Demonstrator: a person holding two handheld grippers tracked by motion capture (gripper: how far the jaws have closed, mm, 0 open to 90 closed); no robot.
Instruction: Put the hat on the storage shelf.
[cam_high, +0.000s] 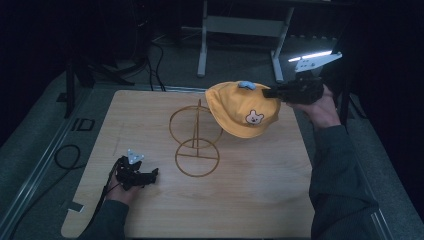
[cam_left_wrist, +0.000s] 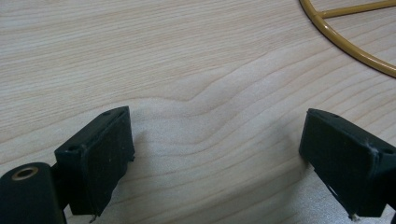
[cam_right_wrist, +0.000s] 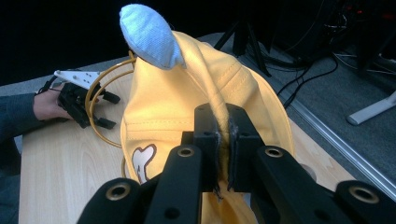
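Note:
A yellow hat (cam_high: 240, 107) with a bear patch and a light blue ear (cam_right_wrist: 149, 35) hangs in the air over the table's far right part. My right gripper (cam_high: 272, 93) is shut on a fold of its fabric (cam_right_wrist: 223, 140). The hat is beside the upper ring of a gold wire stand (cam_high: 196, 137), which stands in the middle of the wooden table (cam_high: 150, 115). My left gripper (cam_high: 150, 176) rests low on the table near the front left, jaws open with bare wood between them (cam_left_wrist: 215, 149). A curve of the stand's base ring (cam_left_wrist: 345, 44) lies ahead of it.
Beyond the table's far edge stands a white metal frame (cam_high: 240, 30) on the grey floor. Black cables (cam_high: 67, 157) lie on the floor at the left. A person's sleeve (cam_high: 340, 170) comes in along the table's right side.

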